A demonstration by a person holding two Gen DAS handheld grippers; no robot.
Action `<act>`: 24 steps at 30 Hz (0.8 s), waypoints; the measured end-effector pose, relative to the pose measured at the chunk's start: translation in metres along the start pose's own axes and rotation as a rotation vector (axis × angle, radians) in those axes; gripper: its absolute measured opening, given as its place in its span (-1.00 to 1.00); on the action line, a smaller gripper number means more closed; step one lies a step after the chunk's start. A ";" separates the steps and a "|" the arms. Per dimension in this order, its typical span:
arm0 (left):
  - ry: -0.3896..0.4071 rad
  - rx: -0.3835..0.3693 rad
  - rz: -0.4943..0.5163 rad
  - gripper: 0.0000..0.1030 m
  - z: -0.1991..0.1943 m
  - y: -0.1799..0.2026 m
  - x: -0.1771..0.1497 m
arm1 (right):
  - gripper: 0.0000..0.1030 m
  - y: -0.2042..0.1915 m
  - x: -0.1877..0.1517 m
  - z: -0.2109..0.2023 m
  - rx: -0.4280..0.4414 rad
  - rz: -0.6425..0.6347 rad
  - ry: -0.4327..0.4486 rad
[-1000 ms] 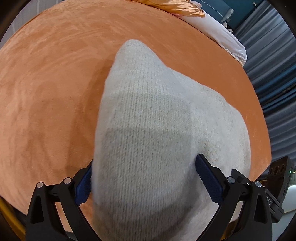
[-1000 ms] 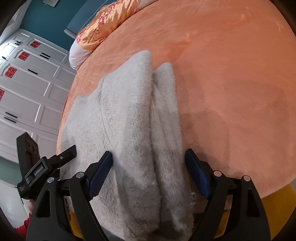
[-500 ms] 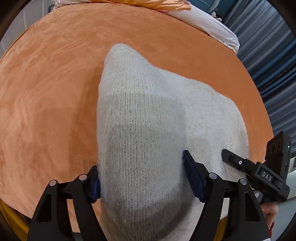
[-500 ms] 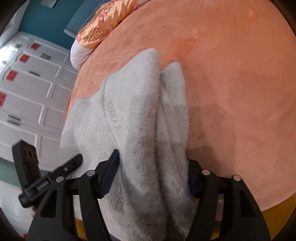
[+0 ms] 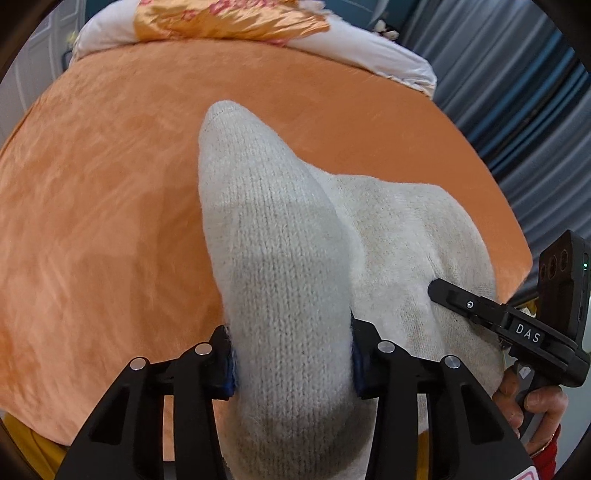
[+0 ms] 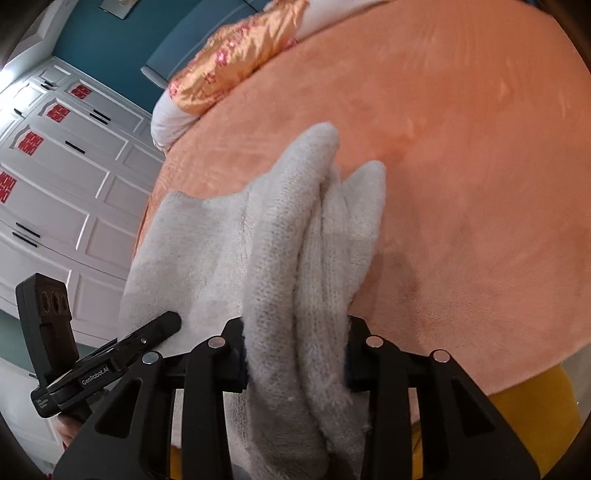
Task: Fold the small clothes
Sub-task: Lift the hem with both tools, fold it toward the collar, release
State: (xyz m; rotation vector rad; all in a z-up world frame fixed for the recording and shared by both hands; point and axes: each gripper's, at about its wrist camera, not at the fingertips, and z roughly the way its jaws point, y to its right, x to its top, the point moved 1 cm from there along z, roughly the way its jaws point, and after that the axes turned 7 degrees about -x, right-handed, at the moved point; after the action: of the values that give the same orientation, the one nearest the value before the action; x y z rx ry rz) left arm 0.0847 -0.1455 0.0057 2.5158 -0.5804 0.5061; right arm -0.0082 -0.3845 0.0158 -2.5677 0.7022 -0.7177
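A cream knit garment [image 5: 280, 266] lies on an orange bedspread [image 5: 92, 206] near its front edge. My left gripper [image 5: 291, 358] is shut on a bunched fold of it at the garment's left side. My right gripper [image 6: 295, 354] is shut on bunched folds of the same garment [image 6: 295, 243] at its right side. Each gripper shows in the other's view: the right one [image 5: 491, 314] to the right, the left one [image 6: 110, 354] to the left. The pads are mostly hidden by the knit.
An orange satin pillow [image 5: 229, 22] on white bedding [image 5: 362, 51] lies at the far end of the bed. White wardrobe doors [image 6: 55, 177] stand to the left, blue curtains [image 5: 517, 92] to the right. A yellow bed skirt [image 6: 524, 413] hangs below the front edge.
Both grippers have closed from open around the garment to shut on bunched folds of it. The gripped folds now rise off the bedspread.
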 end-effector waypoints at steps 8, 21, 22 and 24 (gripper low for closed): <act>0.073 -0.030 0.084 -0.21 -0.041 0.022 0.013 | -0.35 -0.023 -0.001 -0.053 -0.009 -0.011 0.119; 0.273 -0.100 0.175 -0.21 -0.137 0.045 0.029 | -0.35 -0.098 0.002 -0.144 0.011 -0.155 0.355; 0.301 -0.105 0.185 -0.21 -0.149 0.047 0.032 | -0.35 -0.107 0.003 -0.152 0.021 -0.174 0.378; 0.364 -0.114 0.209 -0.21 -0.174 0.048 0.036 | -0.35 -0.127 0.009 -0.169 0.049 -0.209 0.426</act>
State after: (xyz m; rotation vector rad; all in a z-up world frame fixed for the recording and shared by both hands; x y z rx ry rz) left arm 0.0508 -0.0983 0.1806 2.1923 -0.7076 0.9551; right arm -0.0509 -0.3250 0.2148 -2.4882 0.5308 -1.3581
